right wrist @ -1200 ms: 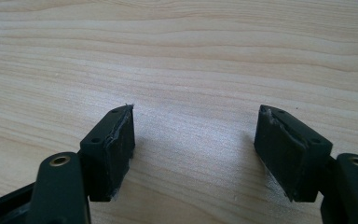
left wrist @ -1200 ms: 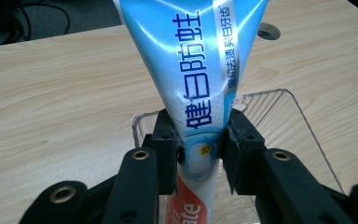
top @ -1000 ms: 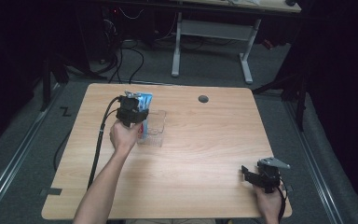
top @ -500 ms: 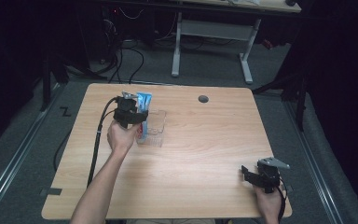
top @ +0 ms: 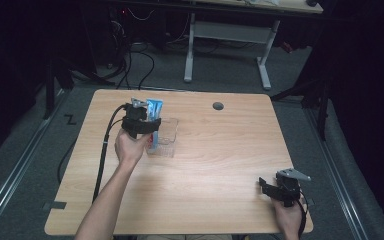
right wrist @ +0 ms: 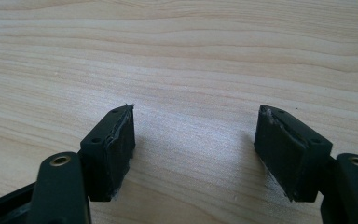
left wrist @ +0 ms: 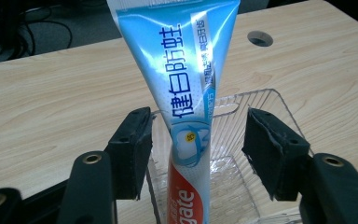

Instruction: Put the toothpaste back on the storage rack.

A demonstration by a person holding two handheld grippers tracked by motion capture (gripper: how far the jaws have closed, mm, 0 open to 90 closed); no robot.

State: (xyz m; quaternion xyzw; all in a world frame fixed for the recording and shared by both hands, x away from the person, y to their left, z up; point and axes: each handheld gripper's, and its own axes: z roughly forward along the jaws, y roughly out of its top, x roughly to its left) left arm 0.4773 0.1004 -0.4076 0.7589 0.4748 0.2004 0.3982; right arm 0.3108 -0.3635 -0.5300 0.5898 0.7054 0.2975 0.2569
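Item 1, left tool (left wrist: pixel 193 149): my jaws stand apart, one on each side of the toothpaste tube (left wrist: pixel 186 93), neither pad touching it.

Item 2, toothpaste tube: blue and white with a red lower part, standing nearly upright between my left jaws, its lower end down inside the clear plastic tray (left wrist: pixel 270 100). I cannot tell whether it leans on the tray wall.

Item 3, clear plastic tray: ribbed and see-through, directly beneath and just ahead of the left tool, resting on the surface (top: pixel 220 160).

Item 4, right tool (right wrist: pixel 193 149): jaws wide apart and empty over bare wood, well apart from the left tool.

Handling note: I judge this a placing step. To finish cleanly, I would back the left tool off without brushing the tube, since a nudge could tip it.
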